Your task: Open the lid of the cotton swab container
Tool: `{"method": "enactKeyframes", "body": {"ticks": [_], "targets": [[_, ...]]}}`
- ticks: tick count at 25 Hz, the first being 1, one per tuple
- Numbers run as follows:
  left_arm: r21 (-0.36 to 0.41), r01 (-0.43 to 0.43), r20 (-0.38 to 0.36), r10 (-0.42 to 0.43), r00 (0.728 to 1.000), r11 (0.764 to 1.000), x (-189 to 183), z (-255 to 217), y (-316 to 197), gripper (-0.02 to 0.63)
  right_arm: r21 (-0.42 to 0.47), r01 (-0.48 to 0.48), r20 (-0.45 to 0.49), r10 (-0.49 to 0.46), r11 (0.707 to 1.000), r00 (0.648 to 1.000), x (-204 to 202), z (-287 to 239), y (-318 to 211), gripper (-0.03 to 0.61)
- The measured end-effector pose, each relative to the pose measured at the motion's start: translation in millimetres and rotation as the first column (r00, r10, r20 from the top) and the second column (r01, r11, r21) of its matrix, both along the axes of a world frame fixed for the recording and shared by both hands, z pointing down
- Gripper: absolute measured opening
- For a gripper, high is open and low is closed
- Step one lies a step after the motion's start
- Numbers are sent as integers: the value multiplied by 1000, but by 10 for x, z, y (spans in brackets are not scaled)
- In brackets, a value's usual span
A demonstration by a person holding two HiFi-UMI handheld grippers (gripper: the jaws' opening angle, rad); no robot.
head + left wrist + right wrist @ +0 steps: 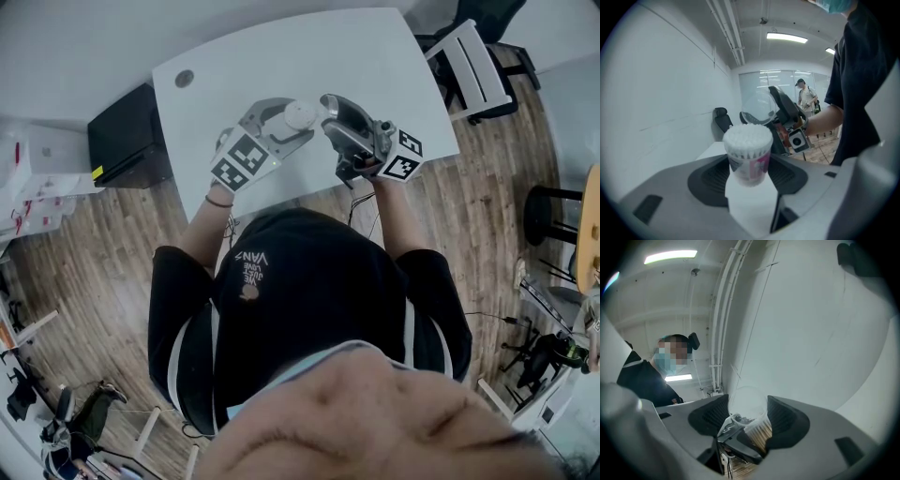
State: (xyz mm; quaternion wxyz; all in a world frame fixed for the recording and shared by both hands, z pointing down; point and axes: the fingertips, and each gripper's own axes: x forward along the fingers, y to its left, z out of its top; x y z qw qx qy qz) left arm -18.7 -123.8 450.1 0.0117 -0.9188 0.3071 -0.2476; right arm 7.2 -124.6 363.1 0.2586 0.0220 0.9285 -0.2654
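Over a white table [375,56] on wood flooring, near its front edge: cotton swab container [747,157], upright, long axis vertical, swab tips up, pinched by the left gripper [749,174]. Close by, clear lid [746,401], already off, clamped in the right gripper [749,417]. Could spill swabs if tilted or squeezed harder.

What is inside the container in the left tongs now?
White cotton swabs, packed upright, tips filling its open mouth. The clear lid is off, held in the right tongs. From the left gripper view, the label on the container hides their stems.
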Motion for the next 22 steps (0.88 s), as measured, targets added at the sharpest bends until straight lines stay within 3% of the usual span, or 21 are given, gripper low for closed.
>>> {"method": "enactKeyframes", "body": {"ticks": [22], "targets": [[-20,-2,21,2,1000,1000,-65,78,-2,261,44,-55,-48,57,998,997,29,-11,-26,282]]}}
